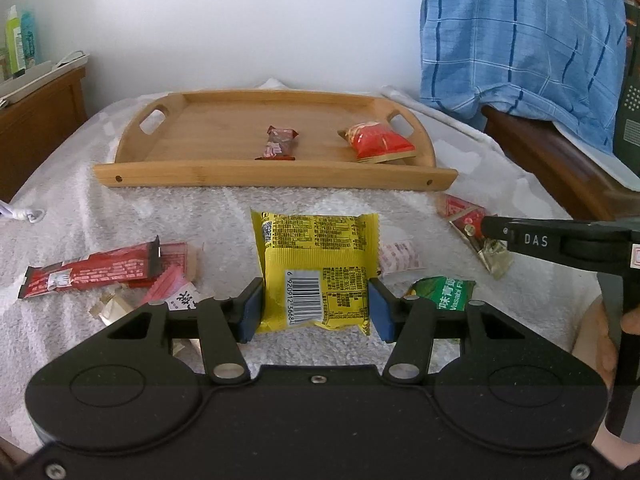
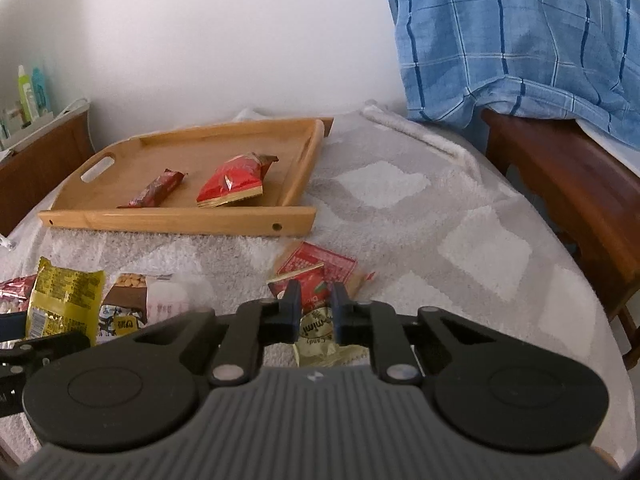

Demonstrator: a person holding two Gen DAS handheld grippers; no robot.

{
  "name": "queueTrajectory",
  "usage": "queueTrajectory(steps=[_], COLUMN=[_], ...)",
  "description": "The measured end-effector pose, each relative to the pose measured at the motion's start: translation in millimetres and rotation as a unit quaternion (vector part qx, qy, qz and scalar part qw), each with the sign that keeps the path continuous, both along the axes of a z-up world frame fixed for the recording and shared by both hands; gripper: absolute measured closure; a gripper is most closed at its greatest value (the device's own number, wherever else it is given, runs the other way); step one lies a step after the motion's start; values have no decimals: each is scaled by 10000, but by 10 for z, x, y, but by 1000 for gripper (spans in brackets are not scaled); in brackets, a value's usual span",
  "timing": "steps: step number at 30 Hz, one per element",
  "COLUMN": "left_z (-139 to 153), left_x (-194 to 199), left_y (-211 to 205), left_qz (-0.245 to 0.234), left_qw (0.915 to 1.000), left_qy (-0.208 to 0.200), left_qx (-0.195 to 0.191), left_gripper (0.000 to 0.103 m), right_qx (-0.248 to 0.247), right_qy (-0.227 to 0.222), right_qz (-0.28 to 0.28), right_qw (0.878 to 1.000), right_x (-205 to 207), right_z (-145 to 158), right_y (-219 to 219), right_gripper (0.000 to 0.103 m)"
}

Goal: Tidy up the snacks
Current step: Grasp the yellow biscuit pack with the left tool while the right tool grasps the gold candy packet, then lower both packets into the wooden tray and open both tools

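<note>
My left gripper (image 1: 316, 308) is shut on a yellow snack packet (image 1: 316, 248); its blue pads press the packet's two sides near the barcode end. My right gripper (image 2: 316, 312) is shut on a small red-and-gold packet (image 2: 312, 292) that lies on the grey-white towel (image 2: 400, 220). In the left wrist view the right gripper (image 1: 486, 230) comes in from the right onto that packet (image 1: 468, 224). Behind stands a wooden tray (image 1: 276, 176), (image 2: 180, 220) holding a brown bar (image 1: 280, 144), (image 2: 156, 190) and a red bag (image 1: 378, 142), (image 2: 234, 182).
Loose snacks lie on the towel: a long red bar (image 1: 92, 272), a green wasabi packet (image 1: 444, 292), a pale pink packet (image 1: 400, 256). A wooden chair draped with blue plaid cloth (image 1: 520, 40) stands at the right. A wooden cabinet (image 1: 40, 116) with bottles is at the left.
</note>
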State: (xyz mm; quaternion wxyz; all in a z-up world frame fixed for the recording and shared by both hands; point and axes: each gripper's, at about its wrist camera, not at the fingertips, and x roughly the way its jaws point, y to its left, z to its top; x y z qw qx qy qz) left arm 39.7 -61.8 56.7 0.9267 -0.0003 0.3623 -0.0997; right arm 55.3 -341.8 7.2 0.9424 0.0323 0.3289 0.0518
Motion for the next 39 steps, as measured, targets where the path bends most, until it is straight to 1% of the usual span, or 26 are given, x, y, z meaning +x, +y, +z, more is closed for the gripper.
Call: queueTrajectory(steps=[2, 3, 5, 6, 13, 14, 15, 17, 18, 19, 20, 21, 22, 25, 30, 33, 37, 39], left_z=[3, 2, 1, 3, -14, -16, -19, -25, -27, -28, -29, -28, -23, -1, 58, 140, 321, 423], left_x=[-6, -10, -13, -14, -4, -2, -1, 2, 3, 13, 18, 21, 23, 37, 104, 186, 380, 513], left_y=[-2, -1, -4, -5, 13, 16, 19, 21, 24, 28, 35, 40, 44, 65, 94, 136, 230, 286], left_qz=[-2, -4, -7, -7, 32, 38, 42, 46, 53, 59, 66, 75, 87, 77, 49, 54, 83, 103], left_qw=[10000, 10000, 10000, 10000, 10000, 10000, 10000, 9999, 9999, 9999, 9999, 9999, 9999, 10000, 9999, 9998, 9993, 9989], left_qy=[-10, -13, -15, -23, -27, -24, -24, -19, -17, -14, -14, -16, -16, -28, -113, -162, -284, -345], left_qx=[8, 11, 21, 34, 72, 74, 79, 93, 96, 92, 87, 83, 81, 45, 3, -114, -232, -302], left_gripper=[52, 52, 52, 52, 52, 52, 52, 52, 52, 52, 52, 52, 52, 52, 52, 52, 52, 52], right_qx=[-43, -52, -115, -145, -257, -290, -330, -369, -364, -352, -274, -252, -205, 211, 469, 672, 721, 741], right_qy=[58, 87, 134, 149, 219, 215, 190, 154, 222, 353, 501, 431, 416, 399, 138, 147, 84, 26], right_qz=[33, 56, 121, 160, 200, 147, 80, 7, 37, 107, 229, 208, 243, 279, 135, 77, 38, 12], right_qw=[10000, 9999, 9998, 9997, 9992, 9992, 9992, 9992, 9991, 9987, 9981, 9985, 9986, 9986, 9987, 9976, 9974, 9972], right_x=[19, 19, 29, 31, 73, 84, 93, 125, 150, 177, 196, 174, 154, 90, -24, -49, 47, 167], right_z=[-13, -23, -42, -50, -88, -94, -98, -101, -110, -128, -151, -143, -128, -63, 93, 177, 313, 406], right_y=[18, 29, 64, 83, 123, 128, 129, 124, 128, 135, 135, 128, 117, 16, -79, -134, -133, -105], right_gripper=[58, 53, 45, 43, 35, 33, 28, 26, 26, 28, 46, 58, 66, 74, 74, 73, 73, 73])
